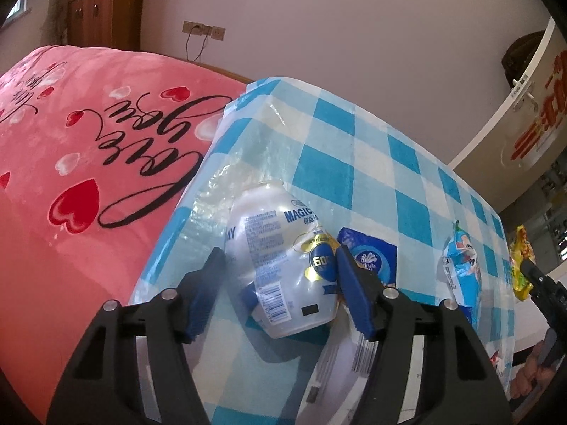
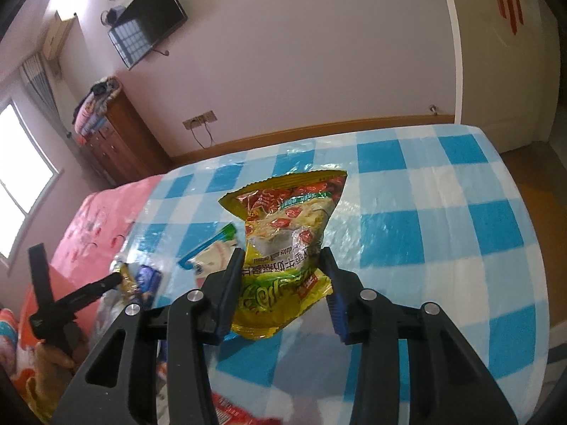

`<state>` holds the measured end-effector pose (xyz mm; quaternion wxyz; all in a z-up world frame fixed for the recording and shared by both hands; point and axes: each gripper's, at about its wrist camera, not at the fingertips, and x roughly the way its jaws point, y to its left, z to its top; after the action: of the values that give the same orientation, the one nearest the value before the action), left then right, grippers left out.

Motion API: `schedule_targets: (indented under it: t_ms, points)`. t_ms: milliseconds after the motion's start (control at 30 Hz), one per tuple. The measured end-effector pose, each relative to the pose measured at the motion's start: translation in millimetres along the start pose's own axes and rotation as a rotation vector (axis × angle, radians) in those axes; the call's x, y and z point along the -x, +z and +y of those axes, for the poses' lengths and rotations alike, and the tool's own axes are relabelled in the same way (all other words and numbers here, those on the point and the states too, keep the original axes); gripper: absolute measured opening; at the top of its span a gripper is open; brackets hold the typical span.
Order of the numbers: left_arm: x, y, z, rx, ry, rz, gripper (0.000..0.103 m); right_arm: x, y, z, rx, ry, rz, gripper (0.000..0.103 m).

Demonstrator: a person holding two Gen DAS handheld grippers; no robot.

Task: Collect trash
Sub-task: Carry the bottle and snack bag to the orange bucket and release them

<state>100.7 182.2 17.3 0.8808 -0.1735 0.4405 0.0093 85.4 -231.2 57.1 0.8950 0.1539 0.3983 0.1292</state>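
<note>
A crushed white plastic bottle (image 1: 280,262) with a blue label lies on the blue-checked table (image 1: 354,163). My left gripper (image 1: 280,258) is open with a finger on each side of it. A blue tissue pack (image 1: 372,255) and a blue-white wrapper (image 1: 460,265) lie to its right. My right gripper (image 2: 283,262) is shut on a yellow oatmeal bag (image 2: 283,233) and holds it upright over the table (image 2: 443,212). The left gripper (image 2: 117,279) also shows at the left of the right wrist view, by the bottle.
A pink bed cover (image 1: 71,177) with hearts borders the table's left side. A white wrapper (image 1: 340,364) lies under my left fingers. A red wrapper (image 2: 234,411) lies at the near edge. A white door (image 2: 503,53) stands beyond the table.
</note>
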Motion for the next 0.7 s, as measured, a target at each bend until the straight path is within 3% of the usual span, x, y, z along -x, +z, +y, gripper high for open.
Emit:
schedule_targets:
  t_ms: [400, 700]
  points:
    - [49, -19, 2, -0.015, -0.025, -0.091, 0.064, 35, -34, 17, -0.045, 0.085, -0.008, 0.044]
    - [98, -39, -8, -0.053, -0.112, -0.145, 0.064, 51, -62, 37, -0.028, 0.130, 0.001, 0.044]
